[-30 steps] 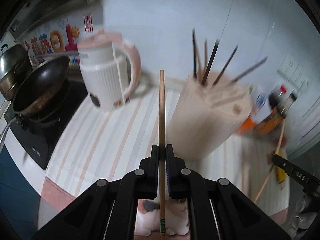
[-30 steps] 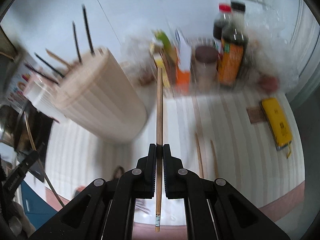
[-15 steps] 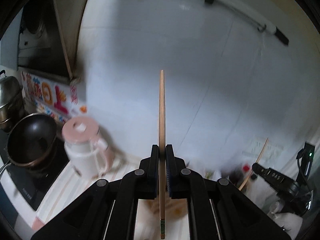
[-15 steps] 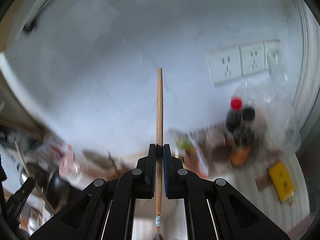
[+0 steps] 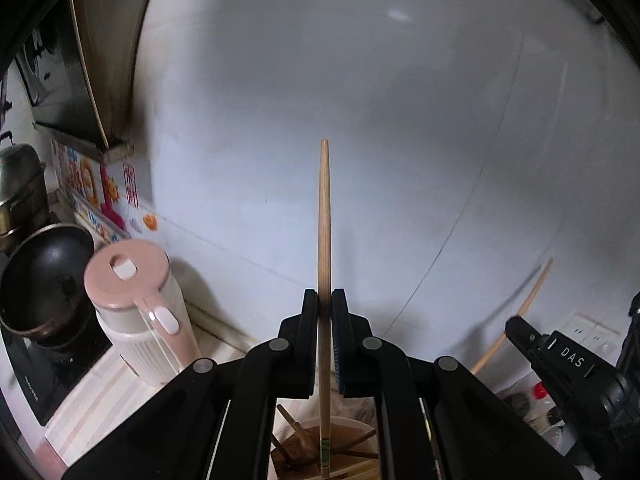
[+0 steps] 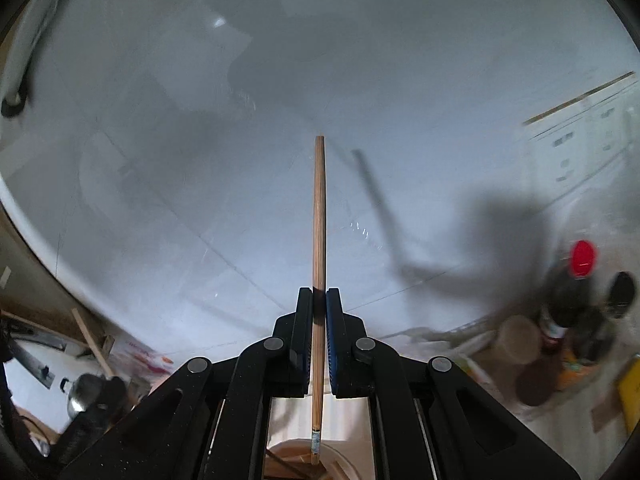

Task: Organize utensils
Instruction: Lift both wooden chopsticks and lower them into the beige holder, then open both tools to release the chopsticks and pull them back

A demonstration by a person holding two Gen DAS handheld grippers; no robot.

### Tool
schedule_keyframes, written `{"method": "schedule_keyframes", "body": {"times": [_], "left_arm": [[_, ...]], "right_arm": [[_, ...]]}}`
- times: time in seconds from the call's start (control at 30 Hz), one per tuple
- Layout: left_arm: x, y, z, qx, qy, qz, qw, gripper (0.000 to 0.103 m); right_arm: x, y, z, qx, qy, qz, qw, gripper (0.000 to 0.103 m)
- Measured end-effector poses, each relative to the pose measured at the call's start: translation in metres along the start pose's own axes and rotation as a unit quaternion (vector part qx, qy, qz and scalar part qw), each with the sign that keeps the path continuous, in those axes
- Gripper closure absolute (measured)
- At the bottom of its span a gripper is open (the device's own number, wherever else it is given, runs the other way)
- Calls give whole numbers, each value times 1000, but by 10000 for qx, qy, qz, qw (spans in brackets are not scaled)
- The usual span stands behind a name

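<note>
Above the utensil holder (image 5: 340, 446), you're clamping one chopstick (image 5: 324, 240) in the left gripper (image 5: 325, 312) and a second chopstick (image 6: 319, 240) in the right gripper (image 6: 319, 310), both pointing up against the white wall (image 5: 400, 120); pink kettle (image 5: 136, 304) sitting left.

Kitchen clutter along the white wall ahead of you.

To your left, a pink-lidded electric kettle (image 5: 138, 312) stands on the striped counter (image 5: 92, 404), just beside a dark wok (image 5: 42, 276) on the black cooktop (image 5: 52, 364), with a steel pot (image 5: 18, 176) behind. To your right, a red-capped dark bottle (image 6: 568, 292) stands among blurred jars below the wall sockets (image 6: 580, 140).
</note>
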State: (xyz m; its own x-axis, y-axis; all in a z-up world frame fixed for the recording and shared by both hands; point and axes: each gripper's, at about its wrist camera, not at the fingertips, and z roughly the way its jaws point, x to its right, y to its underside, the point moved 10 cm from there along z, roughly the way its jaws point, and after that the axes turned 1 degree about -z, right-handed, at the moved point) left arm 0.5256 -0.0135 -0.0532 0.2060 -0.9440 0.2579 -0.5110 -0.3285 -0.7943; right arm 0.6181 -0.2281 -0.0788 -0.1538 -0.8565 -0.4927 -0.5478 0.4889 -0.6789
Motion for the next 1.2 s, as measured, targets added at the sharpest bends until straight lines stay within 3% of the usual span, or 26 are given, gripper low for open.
{"method": "schedule_keyframes", "body": {"times": [0.37,0.47,0.67,0.73,0.77,0.8,0.83,0.87,0.9,1.0,1.07,1.2], "left_arm": [[-5,21,25,-5,-197,313,9993,98],[-2,33,28,-162,-154,411,9989,98],[4,54,15,-594,106,614,9963,94],[8,58,2,-698,152,724,9948,94],[7,58,-6,-715,157,745,9945,92],[5,57,-14,-717,163,741,9945,79],[2,56,-23,-701,181,701,9949,67],[-1,54,-32,-675,198,643,9954,38],[-5,52,-43,-605,208,571,9963,19],[-20,52,-68,-492,208,454,9975,14],[-30,64,-75,-666,105,499,9965,3],[-51,96,-77,-938,-115,562,9939,1]], "right_arm": [[-29,45,20,-180,-237,-948,9951,96],[-34,56,20,-253,-255,-1198,9921,96],[-42,79,15,-793,-456,-1567,9834,95],[-43,86,11,-924,-504,-1592,9816,81],[-41,85,9,-935,-481,-1587,9817,63],[-38,84,4,-932,-490,-1545,9824,55],[-35,80,-1,-906,-484,-1491,9835,54],[-31,76,-7,-874,-440,-1434,9848,54],[-26,72,-16,-828,-403,-1361,9864,54],[-12,60,-44,-686,-158,-1155,9908,53],[3,59,-66,-628,52,-1012,9929,50],[30,71,-99,-632,286,-745,9948,47]]}}
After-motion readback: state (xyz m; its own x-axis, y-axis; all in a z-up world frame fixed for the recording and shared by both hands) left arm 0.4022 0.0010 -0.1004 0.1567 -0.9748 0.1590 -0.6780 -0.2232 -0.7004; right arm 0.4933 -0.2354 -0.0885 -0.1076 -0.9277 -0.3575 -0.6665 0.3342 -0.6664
